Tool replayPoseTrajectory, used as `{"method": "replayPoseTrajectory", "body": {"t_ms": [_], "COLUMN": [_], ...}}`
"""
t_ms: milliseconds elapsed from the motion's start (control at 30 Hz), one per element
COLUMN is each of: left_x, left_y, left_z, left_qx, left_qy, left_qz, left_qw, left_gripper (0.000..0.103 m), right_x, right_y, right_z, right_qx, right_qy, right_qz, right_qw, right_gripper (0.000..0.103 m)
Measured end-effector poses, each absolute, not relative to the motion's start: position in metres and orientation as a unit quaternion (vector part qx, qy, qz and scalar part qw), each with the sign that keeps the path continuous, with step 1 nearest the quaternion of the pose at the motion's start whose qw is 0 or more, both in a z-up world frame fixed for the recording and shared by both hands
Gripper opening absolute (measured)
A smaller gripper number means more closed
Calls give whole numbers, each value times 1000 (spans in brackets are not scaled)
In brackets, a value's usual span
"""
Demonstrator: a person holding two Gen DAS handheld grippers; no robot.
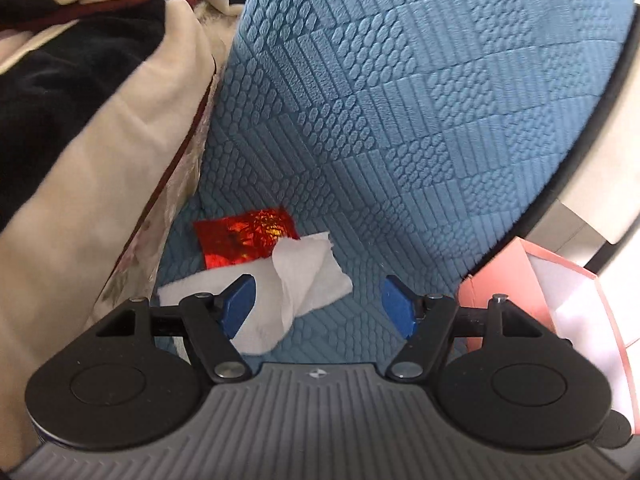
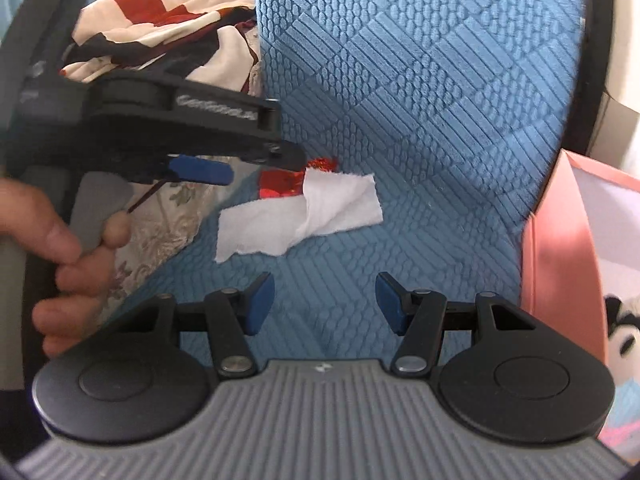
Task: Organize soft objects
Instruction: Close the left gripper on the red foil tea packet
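A crumpled white tissue (image 1: pixel 304 276) lies on the blue textured seat cover (image 1: pixel 400 120), partly over a shiny red foil wrapper (image 1: pixel 244 240). My left gripper (image 1: pixel 318 306) is open just above the tissue, its left pad over the tissue's near end. In the right wrist view the tissue (image 2: pixel 304 212) and red wrapper (image 2: pixel 280 184) lie ahead, and my left gripper (image 2: pixel 208 168) hovers over their left side, held by a hand. My right gripper (image 2: pixel 324 304) is open and empty, a little short of the tissue.
A pile of cream, black and red cloth (image 1: pixel 80 80) lies to the left, also seen in the right wrist view (image 2: pixel 168 28). A pink box (image 1: pixel 560 300) stands at the right; in the right wrist view the pink box (image 2: pixel 560 260) holds a plush toy (image 2: pixel 624 340).
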State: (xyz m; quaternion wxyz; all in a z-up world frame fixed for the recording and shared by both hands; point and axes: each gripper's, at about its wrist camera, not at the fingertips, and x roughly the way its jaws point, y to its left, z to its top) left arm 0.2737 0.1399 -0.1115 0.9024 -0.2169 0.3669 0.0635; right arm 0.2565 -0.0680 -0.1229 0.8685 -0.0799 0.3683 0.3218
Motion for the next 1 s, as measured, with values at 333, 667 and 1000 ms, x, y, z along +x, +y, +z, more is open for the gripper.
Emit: {"method": "replayPoseTrajectory", "body": {"t_ms": [333,667,1000], "left_x": [339,376,389], "left_y": [174,195,202], "left_z": [-138,-171,-181], "left_qx": [-189,-185,-192], "left_qy": [414,450,465], "left_qz": [101,113,100], "left_qw": [885,866,858], "left_gripper": [74,79,80], "right_x": [303,348,369], "right_y": [-37,-1,24], "right_z": [-138,-172,-195], "right_qx": [-90,-135,-139], "right_qy": [362,359,368], "right_qz": [348,360,386], "right_qw": [860,851,834], "right_gripper": [58,65,75]}}
